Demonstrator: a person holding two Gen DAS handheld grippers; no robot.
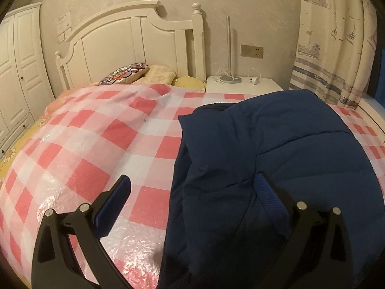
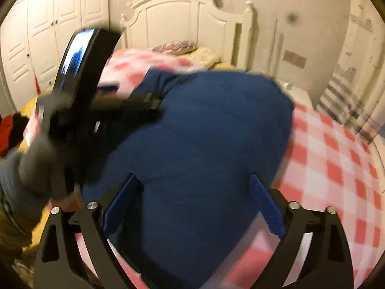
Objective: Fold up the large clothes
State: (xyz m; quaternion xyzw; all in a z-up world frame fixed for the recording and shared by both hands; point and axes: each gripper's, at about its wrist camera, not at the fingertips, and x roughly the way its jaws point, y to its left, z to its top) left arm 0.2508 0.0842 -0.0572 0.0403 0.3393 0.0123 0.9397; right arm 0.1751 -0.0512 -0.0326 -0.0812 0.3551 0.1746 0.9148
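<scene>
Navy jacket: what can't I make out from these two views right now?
- Navy jacket, left wrist view: near hem cut off by the bottom edge.
- Right wrist view: motion blur hides seams and folds.
- Left gripper, right wrist view: blurred, fingertips unclear.
- Sleeves: not identifiable in either view.

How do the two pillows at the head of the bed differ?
The left pillow has a colourful scalloped pattern in red, purple and white; the right pillow is plain cream. The left pillow lies propped at a slant; the right one lies flatter. Both sit below the headboard.

Left gripper [image 1: 193, 185] and right gripper [image 2: 193, 183], jaws apart.
</scene>
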